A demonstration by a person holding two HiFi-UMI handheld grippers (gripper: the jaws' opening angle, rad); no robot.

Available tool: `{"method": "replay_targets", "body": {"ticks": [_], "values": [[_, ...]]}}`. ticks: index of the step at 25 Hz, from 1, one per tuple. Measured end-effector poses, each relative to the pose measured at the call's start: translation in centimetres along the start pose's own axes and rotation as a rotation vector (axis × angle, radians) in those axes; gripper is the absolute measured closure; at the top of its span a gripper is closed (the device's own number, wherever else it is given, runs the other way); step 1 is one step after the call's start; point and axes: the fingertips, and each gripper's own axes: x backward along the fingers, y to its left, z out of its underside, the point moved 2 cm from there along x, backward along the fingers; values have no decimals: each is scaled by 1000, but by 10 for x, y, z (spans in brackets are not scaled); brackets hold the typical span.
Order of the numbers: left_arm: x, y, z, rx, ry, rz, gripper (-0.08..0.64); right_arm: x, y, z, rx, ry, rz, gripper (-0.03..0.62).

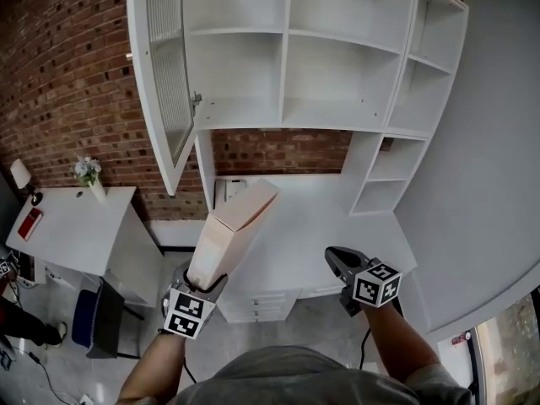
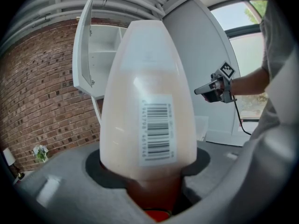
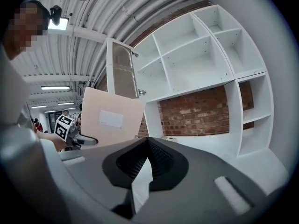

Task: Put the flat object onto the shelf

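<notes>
The flat object is a pale peach, thin box with a barcode label, and it stands tilted up toward the white shelf unit. My left gripper is shut on its lower end. The left gripper view has the box rising from between the jaws and filling the middle. My right gripper hangs to the right over the desk top, shut and holding nothing. In the right gripper view its tips meet, and the box shows at the left.
The shelf unit's door stands open at the left. A small white item sits at the back of the desk top. At far left stands a white side table with a flower vase and a lamp. Below it is a blue chair.
</notes>
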Motion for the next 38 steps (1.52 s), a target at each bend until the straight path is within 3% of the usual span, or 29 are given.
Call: {"method": "replay_targets", "body": {"ticks": [7,14,23,38], "values": [[-67,10,-24,40,6,-102,267,-52,-88,-32,22,-7,-93,583],[-106,22,-54,91,2,-199,268,-98,-135,-59,81,30,-170,583],[-95,68,-92,62,-49,-169,272,-138,-118,-110,131,-36,-122,582],[-68,115,-243,-76,-203,-267,273,-138,-107,-256,325,-143,-59,581]]}}
